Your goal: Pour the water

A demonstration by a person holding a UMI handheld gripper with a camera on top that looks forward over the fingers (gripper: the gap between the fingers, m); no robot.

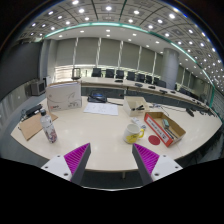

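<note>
Standing on the pale table (95, 130), a small yellowish cup-like container (134, 131) w/ a clear upper part sits just ahead of the right finger, slightly beyond its tip. A water bottle (47, 127) — clear, w/ a dark band and a reddish label — stands upright well apart from it, off beyond the left finger, near the table's left side. Print on both is too small to read.

The gripper (112, 158) hovers low over the near table edge, fingers spread wide w/ bare tabletop showing between them; nothing is held. The magenta pads (77, 157) face inward on each finger.

Just right of the cup lies an open red-and-tan cardboard box (162, 128), tilted — no legible text. Another brown carton (33, 124) sits left of the bottle. Farther back: a white boxy device (64, 96) on the left, a sheet of white paper (100, 108) mid-table, a dark object (100, 97) behind it, plus a small box (134, 103) to the right.

Beyond the table, rows of desks w/ black chairs (120, 74) fill a big office room; blinds-covered windows (110, 52) run along the back wall, ceiling spotlights (109, 9) above w/ a green strip curving across.
</note>
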